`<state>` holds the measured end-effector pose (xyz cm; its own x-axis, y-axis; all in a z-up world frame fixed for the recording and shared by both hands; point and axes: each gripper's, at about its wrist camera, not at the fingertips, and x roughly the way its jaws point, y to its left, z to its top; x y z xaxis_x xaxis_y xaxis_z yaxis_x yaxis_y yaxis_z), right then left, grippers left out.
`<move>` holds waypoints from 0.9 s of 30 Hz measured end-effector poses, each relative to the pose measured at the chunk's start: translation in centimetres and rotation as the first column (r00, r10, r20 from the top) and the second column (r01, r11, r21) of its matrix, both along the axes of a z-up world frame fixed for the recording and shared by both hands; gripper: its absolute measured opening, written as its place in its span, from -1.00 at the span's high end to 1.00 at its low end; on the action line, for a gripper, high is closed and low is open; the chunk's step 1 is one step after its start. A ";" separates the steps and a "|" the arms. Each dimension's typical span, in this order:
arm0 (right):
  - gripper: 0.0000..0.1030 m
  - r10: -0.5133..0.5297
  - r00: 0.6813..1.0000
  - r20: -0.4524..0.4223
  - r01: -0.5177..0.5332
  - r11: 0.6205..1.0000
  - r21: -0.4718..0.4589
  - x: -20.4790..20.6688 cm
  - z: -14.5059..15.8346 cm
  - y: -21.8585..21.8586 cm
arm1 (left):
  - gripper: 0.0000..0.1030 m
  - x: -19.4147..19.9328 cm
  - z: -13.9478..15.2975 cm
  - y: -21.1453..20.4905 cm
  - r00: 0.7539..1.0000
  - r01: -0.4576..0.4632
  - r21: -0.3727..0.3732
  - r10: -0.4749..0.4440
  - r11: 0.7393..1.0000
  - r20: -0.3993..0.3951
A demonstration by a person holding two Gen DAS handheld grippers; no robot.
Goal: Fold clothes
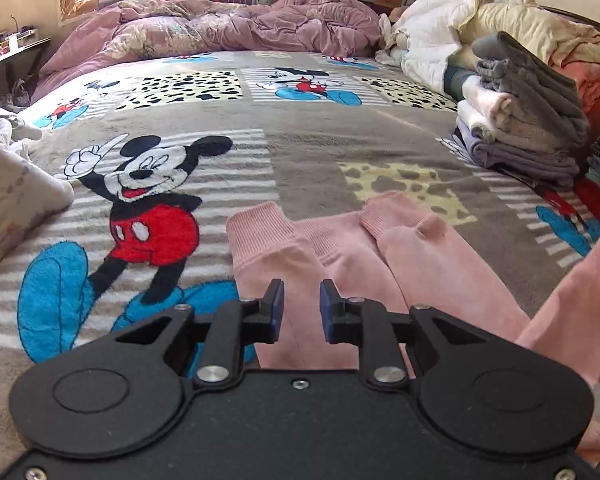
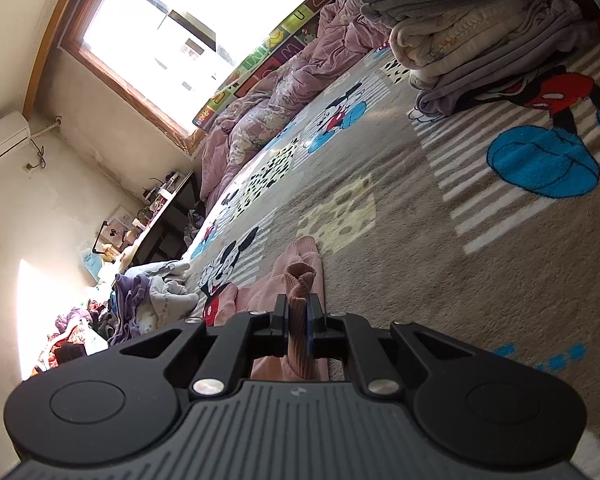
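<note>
Pink trousers lie spread on the cartoon blanket, cuffs pointing away; the left gripper hovers over one leg, jaws apart and empty; the right gripper pinches a ribbed pink edge. I judge a fold is in hand; the next move needs the left side held.

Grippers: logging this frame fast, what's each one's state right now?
Left gripper: open, holding nothing, above the pink garment.
Right gripper: closed on a ribbed cuff of the pink garment.
</note>
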<state>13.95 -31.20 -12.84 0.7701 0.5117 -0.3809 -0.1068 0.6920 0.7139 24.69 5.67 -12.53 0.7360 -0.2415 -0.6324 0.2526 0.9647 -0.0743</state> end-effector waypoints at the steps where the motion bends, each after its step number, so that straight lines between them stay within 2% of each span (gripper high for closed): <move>1: 0.80 0.007 1.000 0.001 -0.007 1.000 -0.003 0.0 0.0 0.0 | 0.64 1.2 -0.3 0.2 1.000 -0.014 -0.003 0.014 1.000 -0.009; 3: 0.80 0.020 1.000 0.002 -0.020 1.000 -0.009 -0.1 0.1 0.0 | 0.65 3.6 -0.9 0.5 0.999 -0.041 -0.007 0.041 0.999 -0.028; 5: 0.80 0.021 1.000 -0.006 -0.021 1.000 -0.019 0.0 0.2 -0.1 | 0.65 5.0 -2.5 -0.2 0.996 0.016 0.019 -0.015 1.000 -0.086; 7: 0.80 0.011 1.000 -0.025 -0.011 1.000 0.007 0.3 0.1 -0.4 | 0.64 4.6 -2.3 -0.9 0.996 0.063 0.083 -0.057 0.995 -0.069; 10: 0.80 -0.007 0.999 -0.049 0.010 0.998 0.055 0.7 0.3 -0.7 | 0.62 1.9 -0.5 0.3 0.999 0.054 0.056 -0.054 0.997 -0.009; 15: 0.80 0.006 0.999 -0.048 -0.002 0.997 0.077 1.1 1.8 0.3 | 0.56 -6.8 0.7 0.2 0.982 0.178 0.014 -0.178 0.984 0.059; 16: 0.80 0.008 0.999 -0.048 -0.004 0.996 0.085 1.3 2.2 0.6 | 0.42 -8.6 1.0 0.2 0.977 0.203 0.007 -0.203 0.979 0.073; 17: 0.80 0.009 0.999 -0.048 -0.005 0.996 0.093 1.5 2.6 0.9 | 0.12 -10.3 1.2 0.2 0.970 0.227 0.000 -0.226 0.974 0.087; 19: 0.80 0.010 0.999 -0.047 -0.005 0.994 0.106 1.8 3.3 1.4 | -0.20 -13.8 1.7 0.1 0.955 0.277 -0.013 -0.273 0.961 0.116; 23: 0.80 -0.009 0.998 -0.064 0.018 0.991 0.132 3.1 4.4 2.5 | -0.21 -20.7 2.6 0.1 0.915 0.374 -0.033 -0.363 0.927 0.176; 27: 0.80 -0.037 0.996 -0.087 0.052 0.982 0.181 4.5 5.2 3.7 | -0.20 -22.7 0.9 -2.8 0.883 0.432 0.131 -0.448 0.892 0.142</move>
